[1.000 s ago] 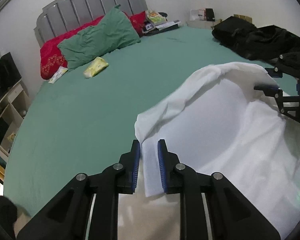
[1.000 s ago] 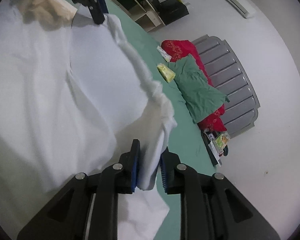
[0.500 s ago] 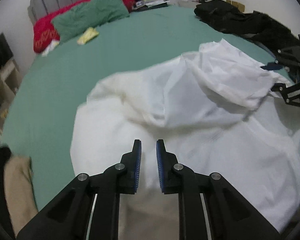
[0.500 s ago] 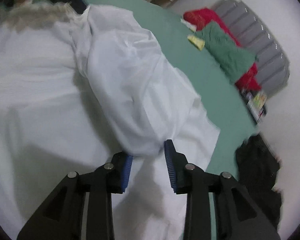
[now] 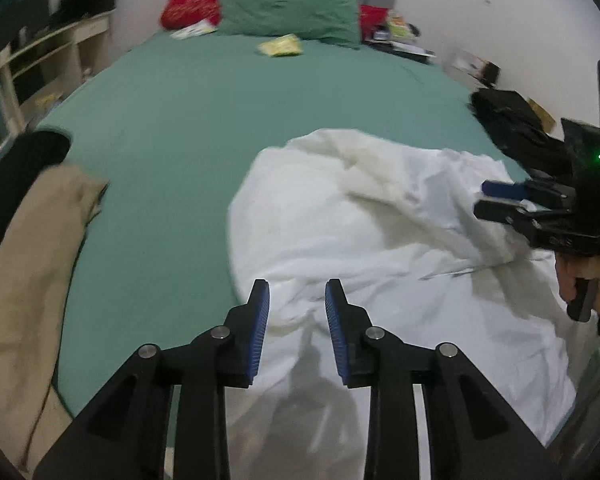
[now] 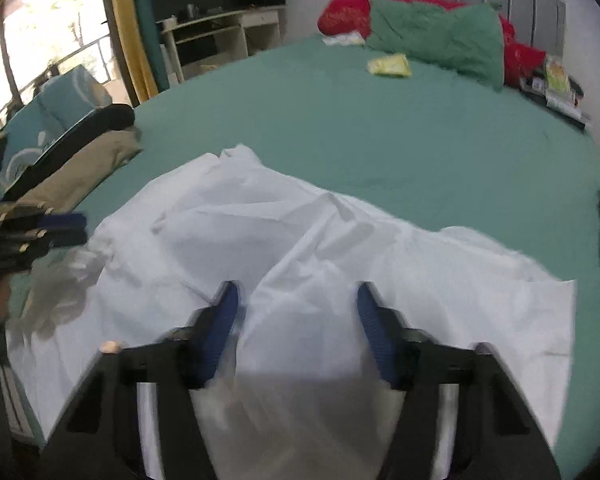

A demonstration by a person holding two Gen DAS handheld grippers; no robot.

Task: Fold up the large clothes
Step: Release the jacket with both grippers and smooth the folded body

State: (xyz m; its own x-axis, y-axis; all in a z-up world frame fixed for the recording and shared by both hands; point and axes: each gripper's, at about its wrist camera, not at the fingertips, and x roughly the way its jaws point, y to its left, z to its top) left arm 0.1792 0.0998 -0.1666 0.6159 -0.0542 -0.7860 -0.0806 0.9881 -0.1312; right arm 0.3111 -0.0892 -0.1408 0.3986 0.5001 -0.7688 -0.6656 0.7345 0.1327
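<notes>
A large white garment [image 5: 364, 232] lies crumpled on the green bed [image 5: 180, 128], near its front edge; it also shows in the right wrist view [image 6: 300, 248]. My left gripper [image 5: 297, 292] is open just above the garment's near left part, holding nothing. My right gripper [image 6: 298, 296] is open wide over the garment's near middle, holding nothing. The right gripper also shows at the right of the left wrist view [image 5: 512, 196], and the left gripper at the left of the right wrist view [image 6: 48, 228].
A tan garment [image 5: 24, 264] and dark cloth lie at the bed's left edge. Black clothes [image 5: 516, 128] are piled at the right. A green pillow [image 5: 292, 16], red pillows [image 5: 196, 4] and a yellow packet [image 5: 281, 45] lie at the headboard end. Shelves [image 6: 220, 36] stand beside the bed.
Both grippers let go of the white garment and opened. The garment dropped from being held up to lying crumpled on the bed. Both views swung toward the headboard.
</notes>
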